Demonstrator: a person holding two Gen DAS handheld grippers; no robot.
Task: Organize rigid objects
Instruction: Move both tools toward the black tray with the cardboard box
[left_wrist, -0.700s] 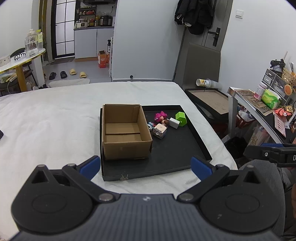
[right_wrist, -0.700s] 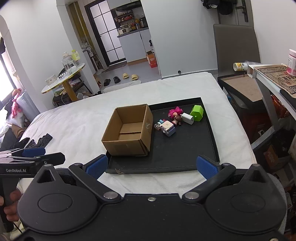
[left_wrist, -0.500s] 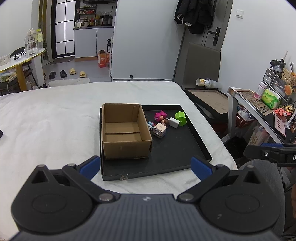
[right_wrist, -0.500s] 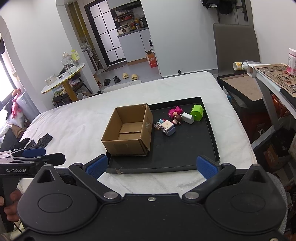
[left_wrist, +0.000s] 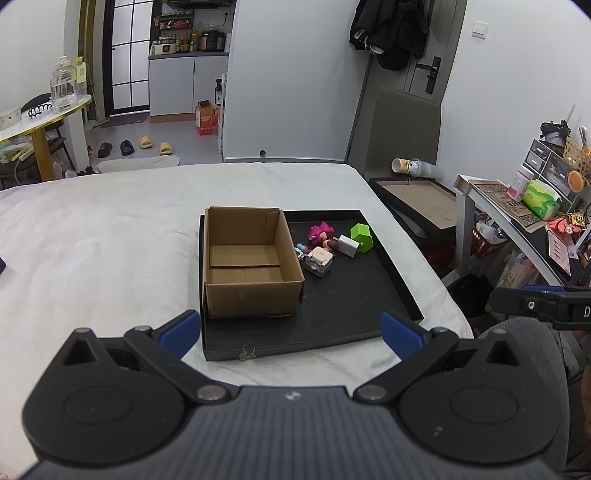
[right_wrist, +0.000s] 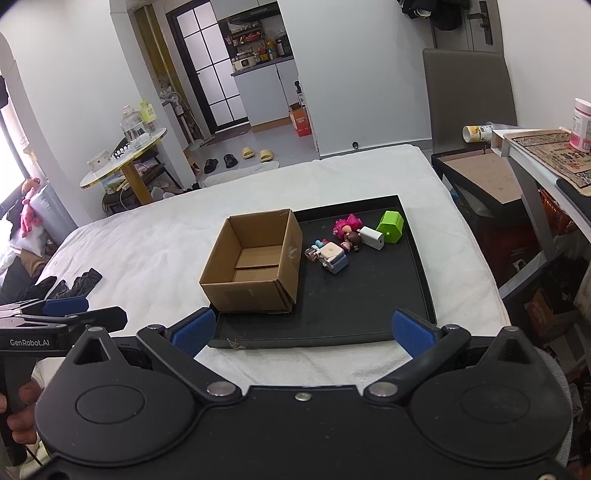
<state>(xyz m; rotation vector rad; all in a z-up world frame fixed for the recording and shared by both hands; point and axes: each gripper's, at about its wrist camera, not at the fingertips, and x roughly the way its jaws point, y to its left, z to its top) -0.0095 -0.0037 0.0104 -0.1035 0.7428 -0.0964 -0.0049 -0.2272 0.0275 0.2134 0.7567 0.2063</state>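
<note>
An open, empty cardboard box (left_wrist: 251, 262) (right_wrist: 255, 264) stands on the left part of a black tray (left_wrist: 347, 306) (right_wrist: 354, 306) on the white bed. To its right lie small toys: a pink-haired doll (left_wrist: 321, 232) (right_wrist: 347, 227), a white charger block (left_wrist: 349, 245) (right_wrist: 372, 237), a green house-shaped block (left_wrist: 361, 236) (right_wrist: 390, 226) and a pastel cube (left_wrist: 319, 260) (right_wrist: 334, 256). My left gripper (left_wrist: 291, 330) is open and empty, near the tray's front edge. My right gripper (right_wrist: 301, 330) is open and empty, also before the tray.
The white bed (left_wrist: 92, 240) spreads left of the tray. A framed board (left_wrist: 421, 199) and a grey chair (left_wrist: 402, 133) stand to the right, beside a cluttered desk (left_wrist: 517, 214). Dark cloth (right_wrist: 70, 286) lies on the bed's left.
</note>
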